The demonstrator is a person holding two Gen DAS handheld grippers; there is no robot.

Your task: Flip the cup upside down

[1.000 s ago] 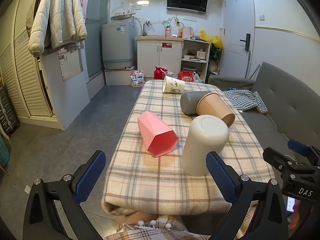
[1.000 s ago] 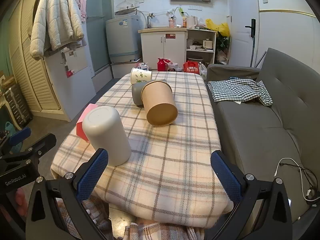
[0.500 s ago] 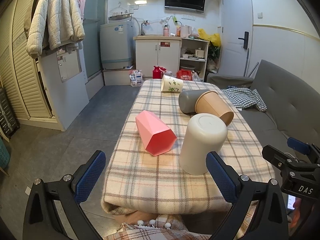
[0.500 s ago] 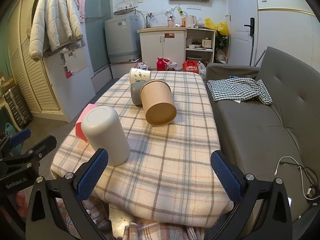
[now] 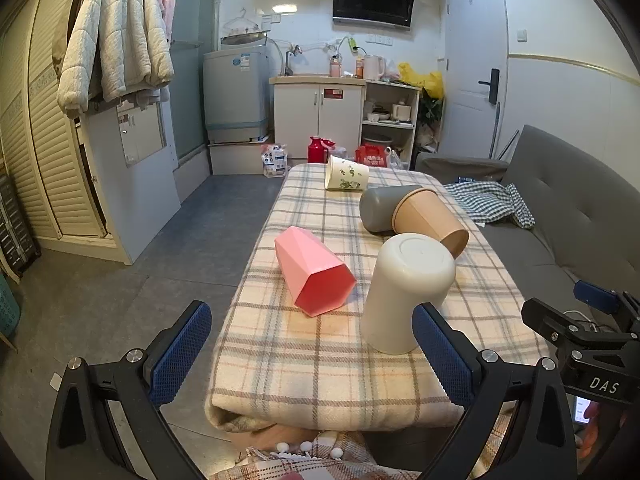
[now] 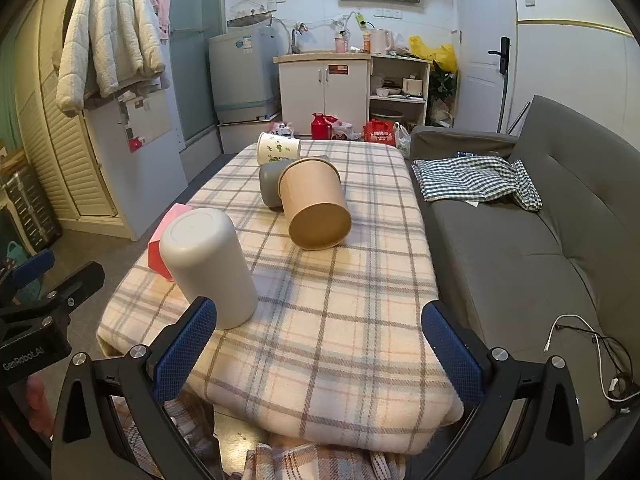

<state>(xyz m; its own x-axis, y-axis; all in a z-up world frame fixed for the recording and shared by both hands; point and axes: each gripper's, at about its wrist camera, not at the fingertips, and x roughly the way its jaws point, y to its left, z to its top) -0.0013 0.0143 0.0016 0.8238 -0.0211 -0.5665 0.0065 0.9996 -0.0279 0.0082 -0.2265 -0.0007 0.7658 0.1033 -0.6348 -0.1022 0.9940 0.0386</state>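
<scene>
A cream cup (image 5: 406, 292) stands upside down on the plaid-covered table (image 5: 320, 368); it also shows in the right wrist view (image 6: 208, 266). A pink faceted cup (image 5: 314, 270) lies on its side to its left. A tan cup (image 5: 430, 220), a grey cup (image 5: 380, 208) and a floral paper cup (image 5: 346, 178) lie on their sides farther back. My left gripper (image 5: 310, 354) is open and empty at the table's near edge. My right gripper (image 6: 320, 350) is open and empty, just right of the cream cup.
A grey sofa (image 6: 540, 240) with a checked cloth (image 6: 476, 180) runs along the table's right side. Open floor (image 5: 160, 260) lies to the left. A cabinet (image 5: 320, 120) and a washing machine (image 5: 236, 92) stand at the back. A cable (image 6: 592, 344) lies on the sofa.
Both grippers drifted slightly; the cups have not moved.
</scene>
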